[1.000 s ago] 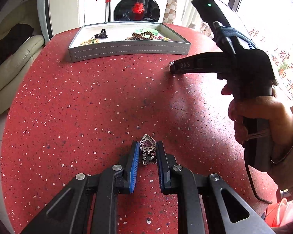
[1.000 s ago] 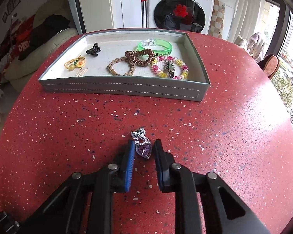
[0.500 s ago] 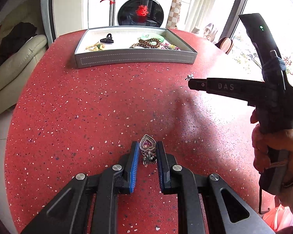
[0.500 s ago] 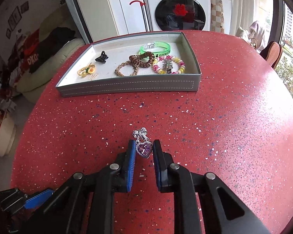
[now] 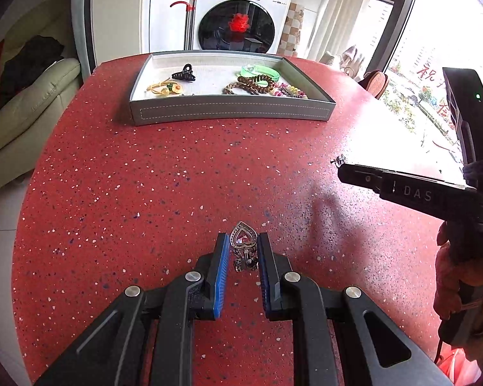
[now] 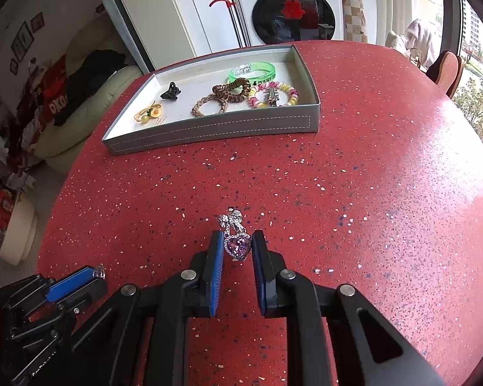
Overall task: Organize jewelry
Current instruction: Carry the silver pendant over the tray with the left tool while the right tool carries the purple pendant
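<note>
At the lower centre of the left wrist view, the left gripper is closed on a heart pendant, an openwork silver piece pinched between the blue pads above the red table. It looks small, light, stiff and slick, with thin metalwork that could twist out, so the flat sides of the heart seem the best hold. The gray tray sits at the upper centre, holding hair ties and clips. At right, the right gripper shows "DAS" on its side; the washing machine carries a brand label too small to read. In the right wrist view, lower centre, the right gripper grips a purple heart pendant with a bow on top. The tray lies at the upper left, and its green band bears unreadable print.
</note>
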A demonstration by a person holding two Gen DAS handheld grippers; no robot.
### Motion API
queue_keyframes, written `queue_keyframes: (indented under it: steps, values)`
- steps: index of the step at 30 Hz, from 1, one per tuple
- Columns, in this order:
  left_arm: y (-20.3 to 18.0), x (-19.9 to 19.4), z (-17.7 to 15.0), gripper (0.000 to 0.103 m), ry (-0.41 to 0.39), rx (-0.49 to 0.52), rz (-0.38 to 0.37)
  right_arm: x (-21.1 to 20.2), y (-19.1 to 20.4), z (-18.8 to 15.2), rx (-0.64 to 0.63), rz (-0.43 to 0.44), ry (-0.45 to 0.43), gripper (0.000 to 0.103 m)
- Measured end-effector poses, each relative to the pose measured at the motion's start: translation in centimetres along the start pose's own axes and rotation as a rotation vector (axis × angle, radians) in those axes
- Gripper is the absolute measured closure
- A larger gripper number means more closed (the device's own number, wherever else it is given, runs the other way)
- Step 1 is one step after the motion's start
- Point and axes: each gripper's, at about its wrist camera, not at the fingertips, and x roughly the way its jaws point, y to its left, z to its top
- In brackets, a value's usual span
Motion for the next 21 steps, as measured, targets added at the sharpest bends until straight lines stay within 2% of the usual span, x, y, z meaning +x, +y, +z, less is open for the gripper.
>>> queue_keyframes:
  steps: [12, 21]
  values:
    - [1.4, 0.1, 2.5, 0.067, -0.035, -0.009, 0.01, -0.6, 0.1, 0.9, -0.004, -0.002, -0.008, 0.083]
    - [2.4, 0.0, 6.6, 0.067, -0.091, 0.014, 0.047, -1.4, 0.4, 3.3, -0.005, 0.016, -0.037, 0.083]
